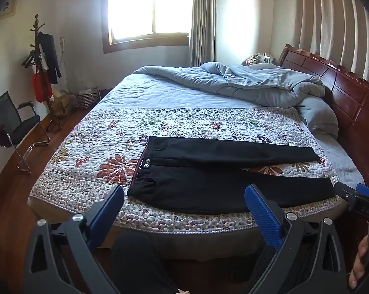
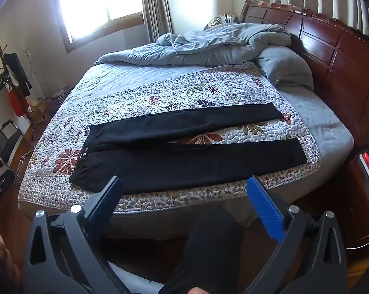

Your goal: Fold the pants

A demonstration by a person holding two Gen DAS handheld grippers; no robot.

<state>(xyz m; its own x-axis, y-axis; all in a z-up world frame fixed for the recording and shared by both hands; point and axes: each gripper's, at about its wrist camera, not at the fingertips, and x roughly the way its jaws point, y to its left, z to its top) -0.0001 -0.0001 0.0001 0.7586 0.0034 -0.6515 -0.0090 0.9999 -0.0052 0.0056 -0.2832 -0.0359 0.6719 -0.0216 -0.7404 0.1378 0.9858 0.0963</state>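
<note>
Bed with floral quilt (image 1: pixel 106 147) spread over the near half, grey sheet (image 1: pixel 160 93) beyond it. Rumpled grey duvet (image 1: pixel 245 80) bunched at the far end against the dark red wooden headboard (image 1: pixel 343 90); grey pillow (image 2: pixel 284 69) just beside the headboard. Bright window (image 1: pixel 147 7) on the far wall, curtain (image 1: pixel 202 19) to its right. Coat rack (image 1: pixel 41 61) with dark clothes and a red bag in the left corner, black chair (image 1: pixel 13 125) near it on wood floor. Nightstand (image 2: pixel 360 183) right of the bed.
</note>
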